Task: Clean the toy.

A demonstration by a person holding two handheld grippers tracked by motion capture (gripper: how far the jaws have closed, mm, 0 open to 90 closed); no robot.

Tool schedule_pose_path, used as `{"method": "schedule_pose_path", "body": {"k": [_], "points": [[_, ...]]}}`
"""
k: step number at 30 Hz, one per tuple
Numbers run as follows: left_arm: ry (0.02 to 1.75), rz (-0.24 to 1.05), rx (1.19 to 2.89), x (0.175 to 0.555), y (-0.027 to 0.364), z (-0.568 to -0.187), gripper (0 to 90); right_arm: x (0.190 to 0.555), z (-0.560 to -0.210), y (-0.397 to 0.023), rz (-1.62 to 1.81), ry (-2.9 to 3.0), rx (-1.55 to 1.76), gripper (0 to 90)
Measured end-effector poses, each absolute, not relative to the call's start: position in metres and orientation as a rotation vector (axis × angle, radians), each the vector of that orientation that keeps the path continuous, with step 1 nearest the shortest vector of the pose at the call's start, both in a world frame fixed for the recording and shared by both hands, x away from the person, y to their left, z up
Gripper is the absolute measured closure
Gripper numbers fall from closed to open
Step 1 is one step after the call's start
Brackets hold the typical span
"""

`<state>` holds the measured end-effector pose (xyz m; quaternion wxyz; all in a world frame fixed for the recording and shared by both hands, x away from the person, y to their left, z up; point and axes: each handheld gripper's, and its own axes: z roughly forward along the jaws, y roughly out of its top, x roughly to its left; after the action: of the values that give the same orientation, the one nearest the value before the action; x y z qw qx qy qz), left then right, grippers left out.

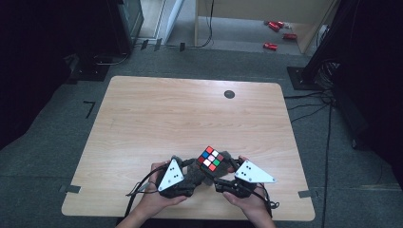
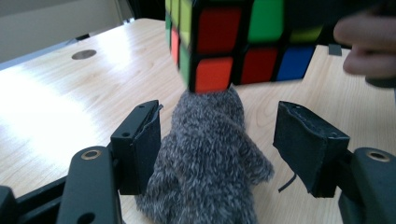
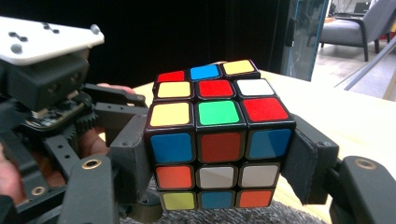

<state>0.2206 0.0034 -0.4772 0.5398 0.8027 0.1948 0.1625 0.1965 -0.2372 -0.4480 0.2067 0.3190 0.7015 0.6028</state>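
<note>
Cube [image 3: 218, 135] sits clamped in my right tongs [image 3: 219, 163], rigid, slick-faced, light; flat sides grip best. Left tongs [image 2: 219, 149] gape around the soft glove [image 2: 205, 163] at six o'clock.

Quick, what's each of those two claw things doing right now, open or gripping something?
Left gripper: open, its jaws standing apart on either side of a grey knitted mitten.
Right gripper: shut on the Rubik's cube, one jaw against each side.

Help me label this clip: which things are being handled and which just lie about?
Handled: Rubik's cube, clamped in the right gripper; grey knitted mitten, between the left gripper's open jaws.

Lying about: red items on the floor; round table grommet.
</note>
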Motion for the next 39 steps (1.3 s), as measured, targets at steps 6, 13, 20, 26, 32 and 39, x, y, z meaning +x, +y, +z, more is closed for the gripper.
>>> {"method": "schedule_pose_path", "body": {"k": [6,13,20,26,32,39], "points": [[0.476,0.361,1.906,0.221,-0.002,-0.480,31.7,0.198,-0.452,-0.229,1.658,1.961,0.924,34.8],[0.510,0.363,1.878,0.221,-0.005,-0.481,30.3,0.197,-0.454,-0.221,1.646,1.947,0.968,34.8],[0.524,0.404,1.869,0.220,-0.009,-0.483,27.7,0.197,-0.457,-0.217,1.645,1.941,1.014,34.8],[0.535,0.420,1.849,0.221,-0.010,-0.484,27.7,0.197,-0.459,-0.215,1.673,1.932,1.052,34.8],[0.537,0.455,1.834,0.219,-0.011,-0.484,31.6,0.198,-0.462,-0.214,1.681,1.934,1.087,34.7],[0.515,0.448,1.845,0.220,-0.007,-0.484,34.1,0.199,-0.461,-0.215,1.677,1.965,1.088,33.7]]}}
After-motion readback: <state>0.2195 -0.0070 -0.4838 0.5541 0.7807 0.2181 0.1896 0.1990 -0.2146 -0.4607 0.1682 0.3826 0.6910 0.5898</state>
